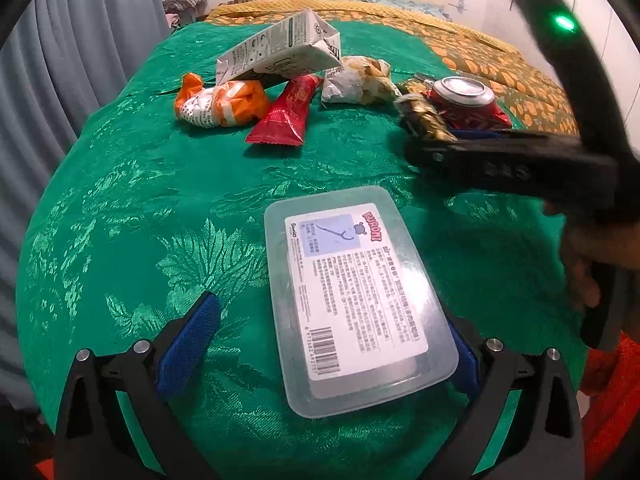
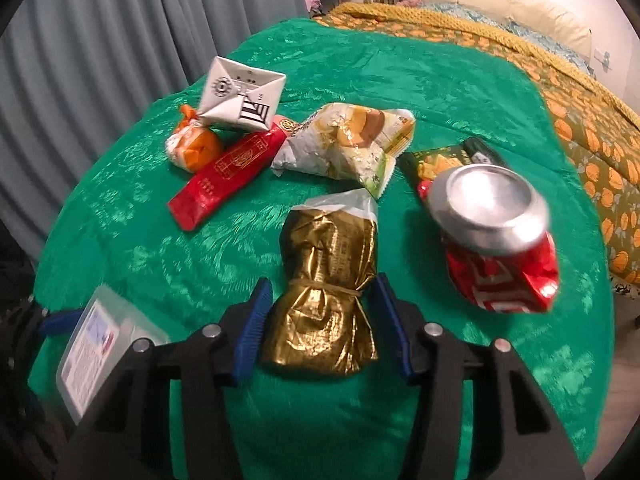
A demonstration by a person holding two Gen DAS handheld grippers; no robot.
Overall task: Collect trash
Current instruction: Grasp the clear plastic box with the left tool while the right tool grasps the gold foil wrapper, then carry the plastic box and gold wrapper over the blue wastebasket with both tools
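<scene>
Trash lies on a green cloth (image 1: 120, 184). A clear plastic box (image 1: 352, 300) with a printed label lies upside down between my left gripper's (image 1: 332, 344) open blue pads; it also shows in the right wrist view (image 2: 96, 344). My right gripper (image 2: 324, 320) is closed around a tied gold foil bag (image 2: 328, 280), its pads at the bag's sides; the bag also shows in the left wrist view (image 1: 424, 118). A crushed red can (image 2: 496, 232) lies to its right. A white carton (image 2: 240, 96), orange wrapper (image 2: 196, 148), red packet (image 2: 228, 176) and pale snack bag (image 2: 348, 144) lie beyond.
A dark green snack packet (image 2: 452, 156) lies behind the can. A bed with an orange-patterned quilt (image 2: 592, 120) and a pillow stands to the right. Grey curtains (image 2: 100, 32) hang on the left. The green cloth's edge drops off at the near side.
</scene>
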